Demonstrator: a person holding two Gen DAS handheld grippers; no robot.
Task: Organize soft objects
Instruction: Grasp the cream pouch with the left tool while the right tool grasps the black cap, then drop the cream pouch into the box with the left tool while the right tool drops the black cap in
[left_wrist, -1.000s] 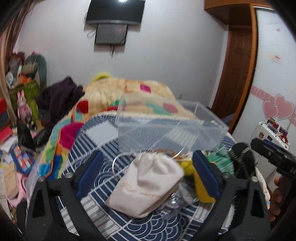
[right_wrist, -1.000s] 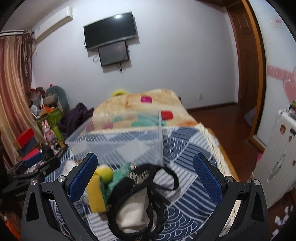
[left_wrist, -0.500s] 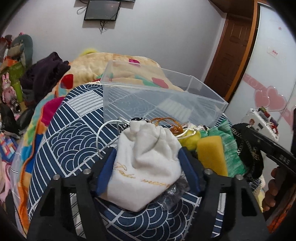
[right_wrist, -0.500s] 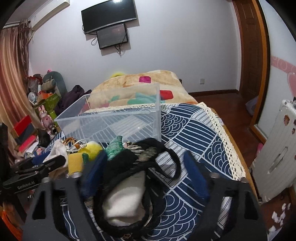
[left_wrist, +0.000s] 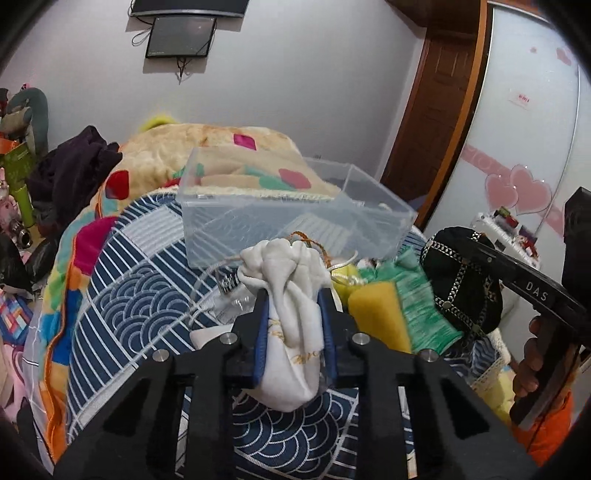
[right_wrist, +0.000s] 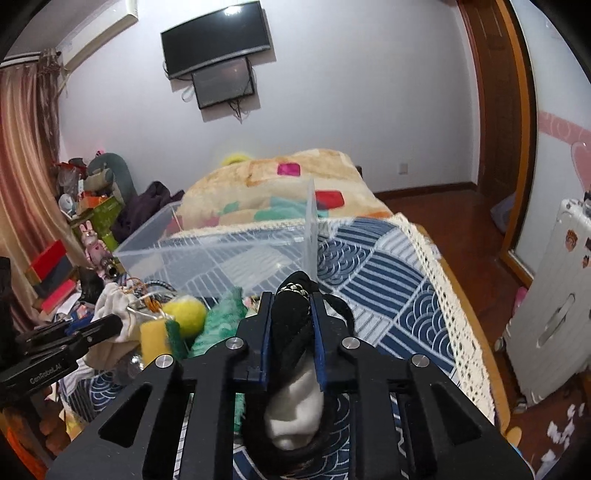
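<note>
In the left wrist view, the left gripper (left_wrist: 291, 295) has its blue-padded jaws pressed together on a white drawstring pouch (left_wrist: 291, 325), whose gathered neck bulges out above the pads while its lower part hangs between the black finger mounts. Just behind the pouch sits a clear plastic bin (left_wrist: 295, 221) on the blue patterned bedspread (left_wrist: 122, 295). To the right of the pouch lie a yellow sponge (left_wrist: 376, 314) and a green fuzzy cloth (left_wrist: 424, 310), touching each other. Further right, the black cap (left_wrist: 461, 280) with metallic trim is held up by the right gripper, whose dark body crosses over it, with the person's hand (left_wrist: 532, 362) gripping the handle below. In the right wrist view, the right gripper (right_wrist: 291, 295) is clamped on the black cap (right_wrist: 291, 321), the fabric squeezed narrow between the blue pads, with a pale lining showing underneath. The clear plastic bin (right_wrist: 221, 254) stands just ahead of the fingers. To the left lie the green fuzzy cloth (right_wrist: 218, 321), a yellow fuzzy ball (right_wrist: 186, 314) and the yellow sponge (right_wrist: 153, 339), and the left gripper's dark fingers (right_wrist: 99, 325) reach in against the white drawstring pouch (right_wrist: 114, 306).
</note>
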